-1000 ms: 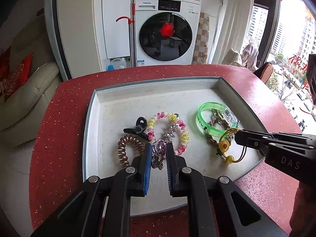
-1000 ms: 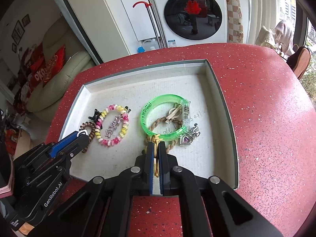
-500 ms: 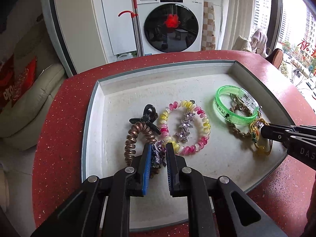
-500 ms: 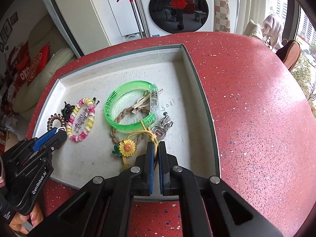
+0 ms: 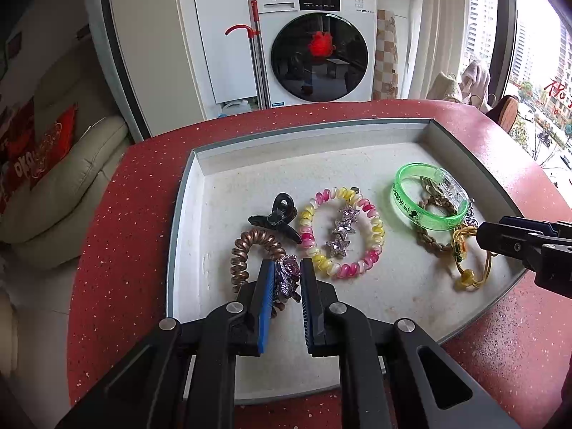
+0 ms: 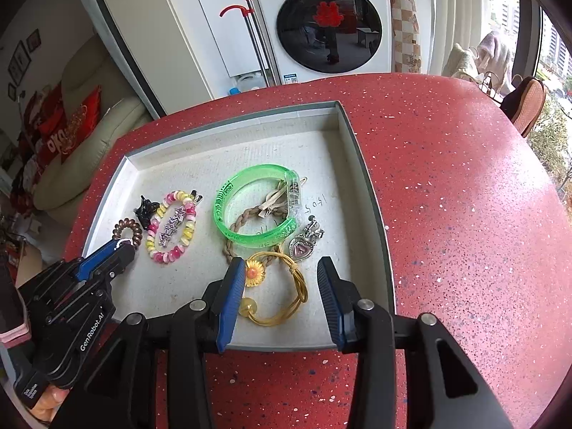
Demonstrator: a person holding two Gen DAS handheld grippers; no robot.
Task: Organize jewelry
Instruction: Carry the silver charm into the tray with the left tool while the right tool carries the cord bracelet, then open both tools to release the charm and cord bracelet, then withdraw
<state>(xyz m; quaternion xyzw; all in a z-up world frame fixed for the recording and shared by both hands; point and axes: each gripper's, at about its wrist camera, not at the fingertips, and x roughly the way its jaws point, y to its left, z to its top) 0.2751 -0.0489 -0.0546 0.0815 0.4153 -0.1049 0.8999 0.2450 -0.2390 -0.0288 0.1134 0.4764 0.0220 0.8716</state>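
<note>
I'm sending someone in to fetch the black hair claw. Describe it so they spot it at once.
Look in the shallow white tray on the red table, toward its left side. The black hair claw lies between the brown spiral hair tie and the pink-and-yellow spiral bracelet. It is the only black, glossy, hard plastic piece there.

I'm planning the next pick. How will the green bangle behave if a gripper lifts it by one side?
The green bangle looks like rigid moulded plastic, so it should keep its ring shape. Its glossy surface may slip between pads. A braided cord passes under it and lies inside the ring, so it could snag and drag along.
</note>
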